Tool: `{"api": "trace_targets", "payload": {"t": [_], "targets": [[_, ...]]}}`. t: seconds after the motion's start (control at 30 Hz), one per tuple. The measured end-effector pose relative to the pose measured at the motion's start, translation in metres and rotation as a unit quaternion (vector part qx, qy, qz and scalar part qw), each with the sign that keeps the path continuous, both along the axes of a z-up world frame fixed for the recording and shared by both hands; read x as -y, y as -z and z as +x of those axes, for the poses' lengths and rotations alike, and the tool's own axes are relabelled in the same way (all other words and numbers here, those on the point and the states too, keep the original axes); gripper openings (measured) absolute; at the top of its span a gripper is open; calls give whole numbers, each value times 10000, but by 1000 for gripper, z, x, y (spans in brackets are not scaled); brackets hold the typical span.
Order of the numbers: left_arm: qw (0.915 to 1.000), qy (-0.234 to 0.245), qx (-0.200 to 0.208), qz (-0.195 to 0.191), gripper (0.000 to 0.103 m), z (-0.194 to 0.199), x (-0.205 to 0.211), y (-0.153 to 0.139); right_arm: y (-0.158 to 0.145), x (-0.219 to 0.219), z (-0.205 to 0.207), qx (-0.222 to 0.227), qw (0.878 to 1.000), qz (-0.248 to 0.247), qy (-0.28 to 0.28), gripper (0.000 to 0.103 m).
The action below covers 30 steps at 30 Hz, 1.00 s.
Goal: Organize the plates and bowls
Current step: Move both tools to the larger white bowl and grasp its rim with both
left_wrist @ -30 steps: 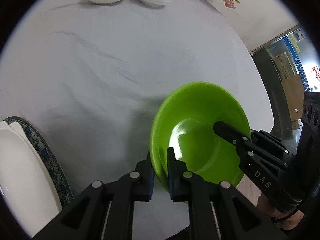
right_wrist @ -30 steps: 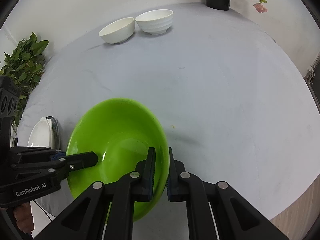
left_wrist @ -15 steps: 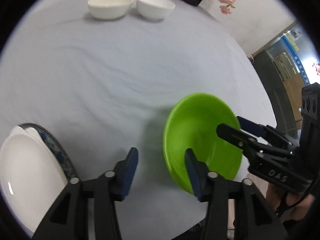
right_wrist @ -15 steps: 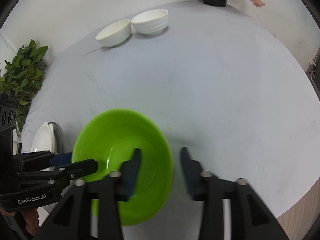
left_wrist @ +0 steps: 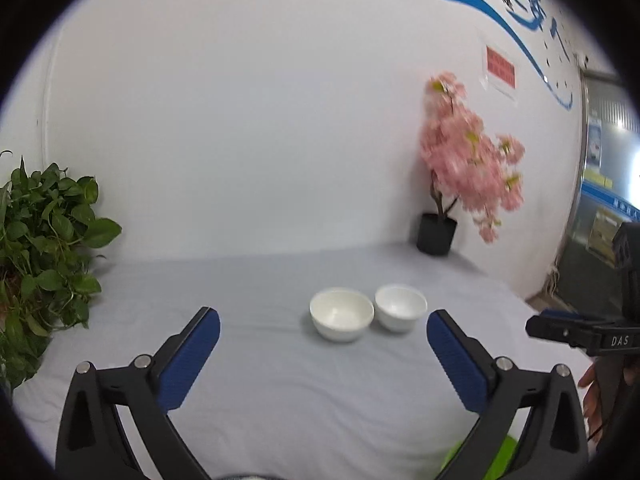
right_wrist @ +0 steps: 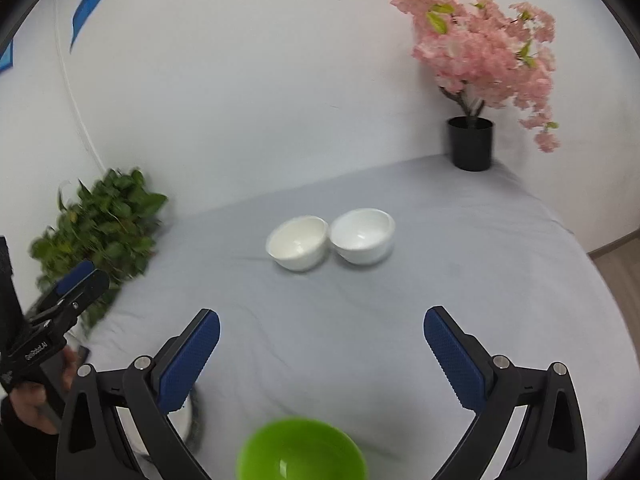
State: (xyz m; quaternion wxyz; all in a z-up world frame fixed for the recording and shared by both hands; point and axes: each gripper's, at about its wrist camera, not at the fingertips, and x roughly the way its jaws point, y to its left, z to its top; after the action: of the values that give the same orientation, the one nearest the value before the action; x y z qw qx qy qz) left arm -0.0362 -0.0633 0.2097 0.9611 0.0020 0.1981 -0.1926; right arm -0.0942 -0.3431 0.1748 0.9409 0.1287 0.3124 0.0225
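Across the table (right_wrist: 500,264), draped in its pale grey cloth, everything is sitting flat and you are looking out over it from both wrists. Against the white wall at the far right corner, the pink blossom tree (right_wrist: 484,44) is standing in its black pot (right_wrist: 471,143), and off the left edge the leafy green plant (left_wrist: 44,240) is filling the corner. Your left claw (left_wrist: 323,344) is spreading wide, its jaws having just been opening, blue pads apart with only bare cloth between them. Your right claw (right_wrist: 322,344) is doing the same, jaws just opened and gaping, gripping nothing. Down at the near edge the green bowl (right_wrist: 301,452) is resting upright on the cloth, below and between the right claw's fingers, touched by neither. A sliver of that same bowl is peeking out behind the left claw's right finger. Toward the far side, the two white bowls are sitting side by side: the wider white bowl (right_wrist: 298,243) on the left, the ribbed white bowl (right_wrist: 363,235) just beside it on the right, rims nearly touching.
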Motion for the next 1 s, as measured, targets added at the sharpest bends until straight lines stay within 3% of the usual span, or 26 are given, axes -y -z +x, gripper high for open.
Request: {"api": "trace_targets", "payload": {"t": [0.2, 0.3, 0.47, 0.83, 0.93, 1.0], "targets": [[9982, 559, -214, 1, 103, 48, 6, -4, -4, 9, 74, -376, 9891, 1329, -517, 103], [9926, 769, -931, -120, 103, 91, 12, 9, 7, 20, 114, -696, 9791, 1861, -429, 103], [9722, 1016, -2070, -406, 103, 171, 19, 41, 39, 41, 181, -1240, 9564, 2635, -225, 103], [9361, 1558, -3147, 184, 101, 292, 72, 113, 142, 15, 284, -2135, 9315, 2936, 222, 101], [9259, 1577, -3419, 299, 91, 314, 85, 133, 162, 4, 302, -2208, 9284, 2969, 344, 96], [9182, 1529, -3637, 364, 76, 327, 89, 146, 174, -1, 311, -2274, 9260, 2977, 480, 88]]}}
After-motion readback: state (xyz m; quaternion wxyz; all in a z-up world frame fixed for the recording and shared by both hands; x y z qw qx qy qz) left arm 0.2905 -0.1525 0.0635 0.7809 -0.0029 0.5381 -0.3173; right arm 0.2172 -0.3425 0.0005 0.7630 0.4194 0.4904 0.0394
